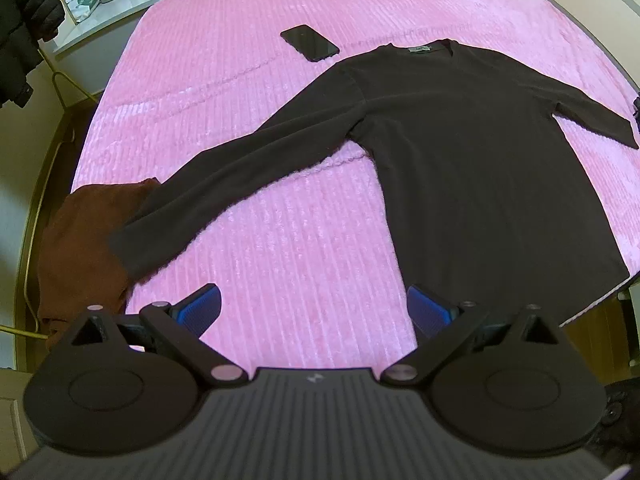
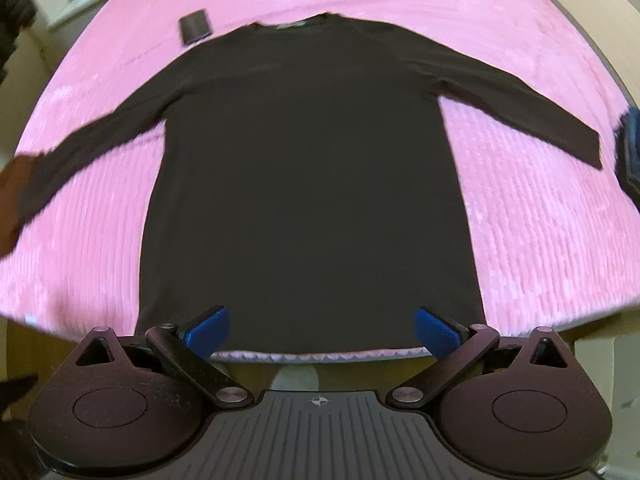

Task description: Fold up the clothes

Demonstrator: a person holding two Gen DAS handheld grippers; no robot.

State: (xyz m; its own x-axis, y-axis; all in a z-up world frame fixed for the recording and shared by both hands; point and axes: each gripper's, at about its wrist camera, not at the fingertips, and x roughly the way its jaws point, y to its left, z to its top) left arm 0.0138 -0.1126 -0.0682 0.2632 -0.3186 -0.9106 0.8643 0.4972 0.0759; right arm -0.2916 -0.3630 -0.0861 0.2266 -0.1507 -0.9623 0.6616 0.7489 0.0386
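Note:
A dark brown long-sleeved shirt (image 1: 472, 152) lies flat on the pink bedspread (image 1: 240, 92), both sleeves spread out, collar at the far side. In the right wrist view the same shirt (image 2: 312, 168) fills the middle, its hem at the near bed edge. My left gripper (image 1: 314, 310) hovers open over bare bedspread, between the left sleeve cuff and the shirt's lower left corner. My right gripper (image 2: 322, 332) is open just above the hem, centred on the shirt's body. Neither holds anything.
A black phone (image 1: 310, 43) lies on the bedspread left of the collar. A rust-brown garment (image 1: 84, 248) sits at the bed's left edge under the sleeve cuff. A dark blue garment (image 2: 631, 148) lies at the right edge. A black jacket (image 1: 24, 20) hangs far left.

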